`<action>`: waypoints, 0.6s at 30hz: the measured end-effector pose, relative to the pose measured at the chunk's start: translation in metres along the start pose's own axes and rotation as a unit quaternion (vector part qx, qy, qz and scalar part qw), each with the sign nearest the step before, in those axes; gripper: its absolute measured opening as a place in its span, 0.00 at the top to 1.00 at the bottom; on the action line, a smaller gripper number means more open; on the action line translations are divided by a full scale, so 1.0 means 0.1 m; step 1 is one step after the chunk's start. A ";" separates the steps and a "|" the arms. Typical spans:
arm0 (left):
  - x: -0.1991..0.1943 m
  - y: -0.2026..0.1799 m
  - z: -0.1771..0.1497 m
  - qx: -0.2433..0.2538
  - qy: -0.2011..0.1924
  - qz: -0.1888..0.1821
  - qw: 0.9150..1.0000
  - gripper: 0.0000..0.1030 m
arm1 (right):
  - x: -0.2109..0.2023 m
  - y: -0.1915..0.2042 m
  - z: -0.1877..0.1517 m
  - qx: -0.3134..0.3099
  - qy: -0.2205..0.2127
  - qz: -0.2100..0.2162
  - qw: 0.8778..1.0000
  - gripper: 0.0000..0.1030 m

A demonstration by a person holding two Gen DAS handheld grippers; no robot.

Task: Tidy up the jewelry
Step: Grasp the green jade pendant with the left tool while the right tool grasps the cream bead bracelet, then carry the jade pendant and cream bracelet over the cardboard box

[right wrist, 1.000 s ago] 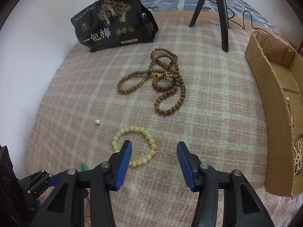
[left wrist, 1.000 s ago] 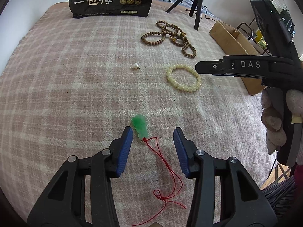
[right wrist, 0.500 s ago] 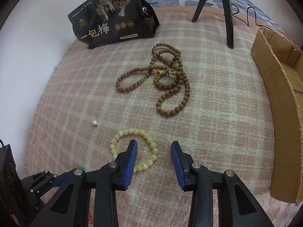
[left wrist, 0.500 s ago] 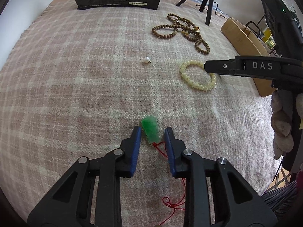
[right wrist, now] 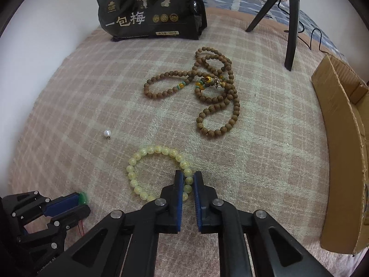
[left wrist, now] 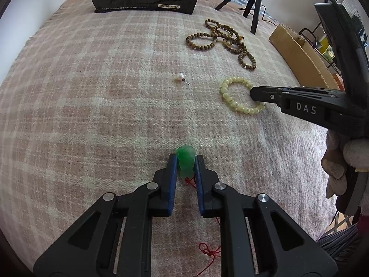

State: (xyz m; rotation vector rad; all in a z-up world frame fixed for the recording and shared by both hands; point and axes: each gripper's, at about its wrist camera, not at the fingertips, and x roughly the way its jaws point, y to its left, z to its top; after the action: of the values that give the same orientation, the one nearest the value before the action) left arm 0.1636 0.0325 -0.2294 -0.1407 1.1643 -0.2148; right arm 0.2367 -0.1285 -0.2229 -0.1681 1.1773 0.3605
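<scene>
A green pendant [left wrist: 185, 153] on a red cord [left wrist: 208, 251] lies on the plaid blanket [left wrist: 92, 115]. My left gripper [left wrist: 186, 159] is closing its blue pads on the pendant's sides. In the right wrist view the left gripper [right wrist: 80, 199] shows at the lower left with green at its tip. A pale yellow bead bracelet [right wrist: 147, 150] lies flat. My right gripper [right wrist: 188, 175] is closing, and its pads pinch the bracelet's near right beads. The left wrist view has the right gripper [left wrist: 253, 93] side-on over the bracelet [left wrist: 230, 99].
A loose pearl stud [right wrist: 106, 133] lies left of the bracelet. A long brown wooden bead strand [right wrist: 207, 92] is tangled farther back. A black printed bag [right wrist: 150, 11] and a tripod [right wrist: 291, 23] stand at the far edge. An open cardboard box [right wrist: 341, 138] sits on the right.
Both grippers went from wide open to closed: the left around the green pendant, the right around the yellow bracelet's beads. Both sit a little closer to the blanket.
</scene>
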 end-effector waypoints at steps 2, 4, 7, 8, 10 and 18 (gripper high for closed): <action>-0.03 0.01 0.01 -0.006 -0.001 -0.004 1.000 0.87 | -0.05 0.00 0.00 -0.001 -0.006 0.005 1.000 0.95; -0.07 0.00 0.02 -0.010 -0.003 -0.011 1.000 0.87 | -0.12 0.01 0.00 -0.001 -0.016 0.009 1.000 0.95; -0.15 -0.04 0.05 -0.006 -0.015 -0.016 1.000 0.87 | -0.26 0.01 0.03 0.001 -0.034 0.015 0.999 0.95; -0.18 -0.05 0.06 -0.006 -0.019 -0.018 1.000 0.88 | -0.30 0.02 0.04 0.002 -0.040 0.017 0.999 0.95; -0.23 -0.06 0.08 -0.008 -0.024 -0.023 0.999 0.88 | -0.39 0.01 0.04 0.003 -0.050 0.020 0.999 0.95; -0.44 -0.07 0.17 -0.015 -0.052 -0.032 0.998 0.88 | -0.70 -0.06 0.03 0.010 -0.081 0.026 0.996 0.95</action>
State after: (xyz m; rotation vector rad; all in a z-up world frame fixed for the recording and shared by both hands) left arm 0.1626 0.0359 -0.1820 -0.2128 1.0610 -0.2437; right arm 0.2178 -0.1462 -0.1580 -0.0897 1.0264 0.4009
